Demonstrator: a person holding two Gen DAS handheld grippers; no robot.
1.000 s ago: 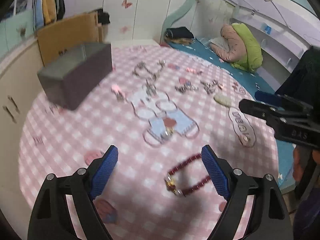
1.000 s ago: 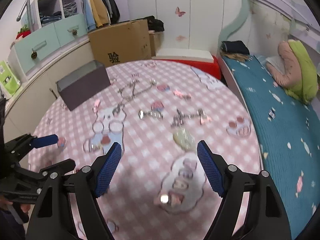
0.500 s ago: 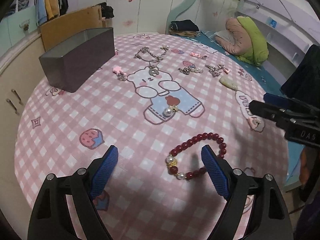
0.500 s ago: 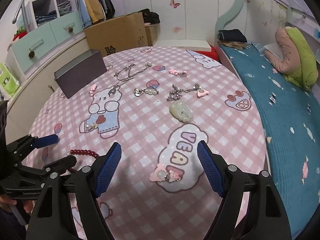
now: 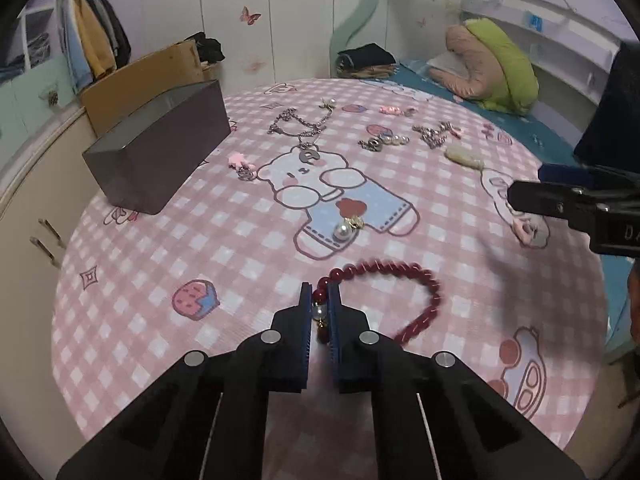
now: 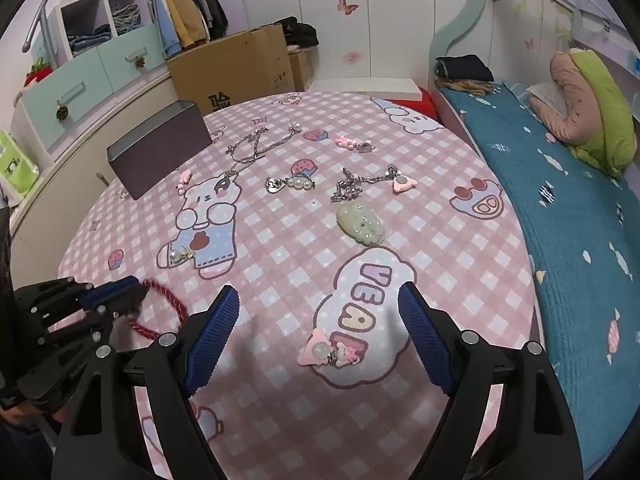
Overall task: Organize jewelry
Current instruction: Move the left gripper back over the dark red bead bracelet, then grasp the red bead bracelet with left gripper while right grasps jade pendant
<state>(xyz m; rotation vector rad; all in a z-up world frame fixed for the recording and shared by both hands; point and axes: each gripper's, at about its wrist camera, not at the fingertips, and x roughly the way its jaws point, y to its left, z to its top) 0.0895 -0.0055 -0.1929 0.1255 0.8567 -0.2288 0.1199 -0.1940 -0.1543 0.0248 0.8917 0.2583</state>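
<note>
My left gripper (image 5: 320,300) is shut on the red bead bracelet (image 5: 404,276) near its pearl and gold beads, at the near edge of the pink checked table. It also shows in the right wrist view (image 6: 120,300) with the bracelet (image 6: 168,304) trailing right. My right gripper (image 6: 316,328) is open and empty above a pink charm (image 6: 332,354). A dark grey box (image 5: 160,152) stands open at the back left. Silver necklaces (image 5: 300,128), a pearl charm (image 5: 344,232) and a pale jade pendant (image 6: 360,224) lie spread on the cloth.
More jewelry lies farther back: a pearl heart piece (image 6: 290,184), a silver chain with a pink tag (image 6: 368,182), a small pink clip (image 6: 352,144). A cardboard box (image 6: 236,68) stands behind the table. A blue bed (image 6: 560,184) runs along the right.
My left gripper has closed from wide open onto the red bracelet and pulled its near end up. The right gripper has moved closer over the pink charm and stays open.
</note>
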